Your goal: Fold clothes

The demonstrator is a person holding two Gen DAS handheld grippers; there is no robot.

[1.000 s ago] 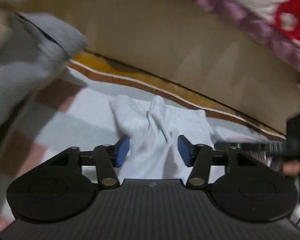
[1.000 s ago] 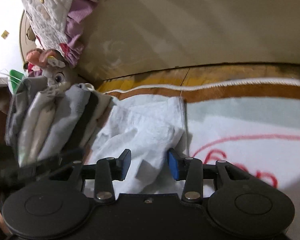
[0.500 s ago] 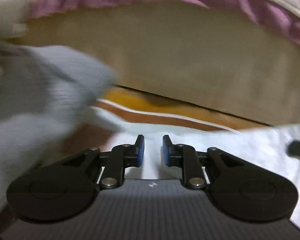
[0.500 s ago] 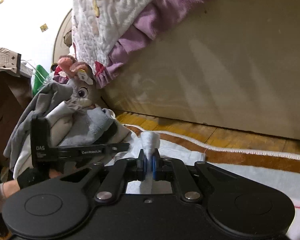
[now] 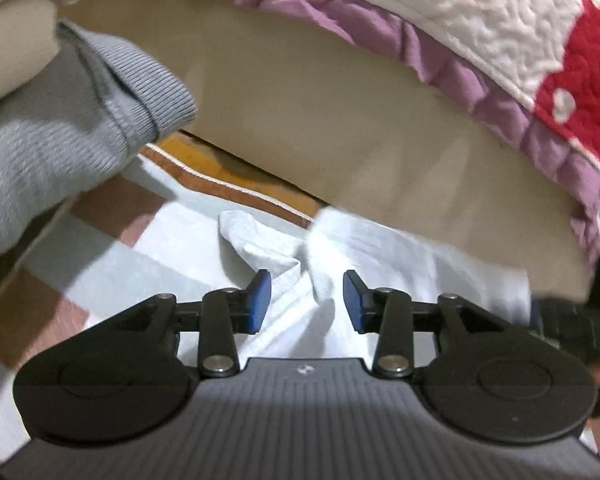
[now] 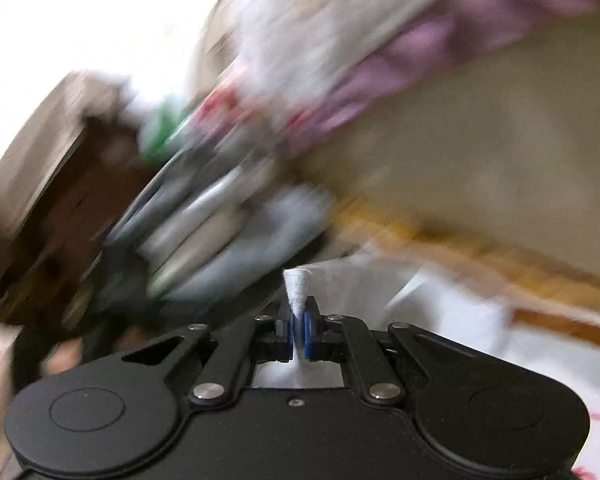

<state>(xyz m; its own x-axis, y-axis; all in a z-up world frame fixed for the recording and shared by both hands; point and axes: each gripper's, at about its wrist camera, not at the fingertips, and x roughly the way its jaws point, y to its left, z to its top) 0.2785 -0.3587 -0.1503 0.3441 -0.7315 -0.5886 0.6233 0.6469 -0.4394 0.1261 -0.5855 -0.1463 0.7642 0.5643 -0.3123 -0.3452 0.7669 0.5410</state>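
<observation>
Keep your right gripper [image 6: 298, 330] pinched tight on the white cloth's [image 5: 400, 256] corner while your left gripper [image 5: 306, 300], jaws wide and empty, hovers over the cloth rumpled on the mat [image 5: 112, 264], ready to take hold.

Your left gripper [image 5: 306, 300] sits over the garment [image 5: 400, 264], which lies on the mat [image 5: 100, 264] in front of the bed base [image 5: 340, 120], with a fold of it between your spread fingers. Clothes pile [image 5: 60, 128] is to your left; quilt [image 5: 480, 20] hangs over the base above. Your right gripper [image 6: 298, 330] has a garment corner [image 6: 298, 288] between its fingers, pile [image 6: 220, 232] ahead-left.
</observation>
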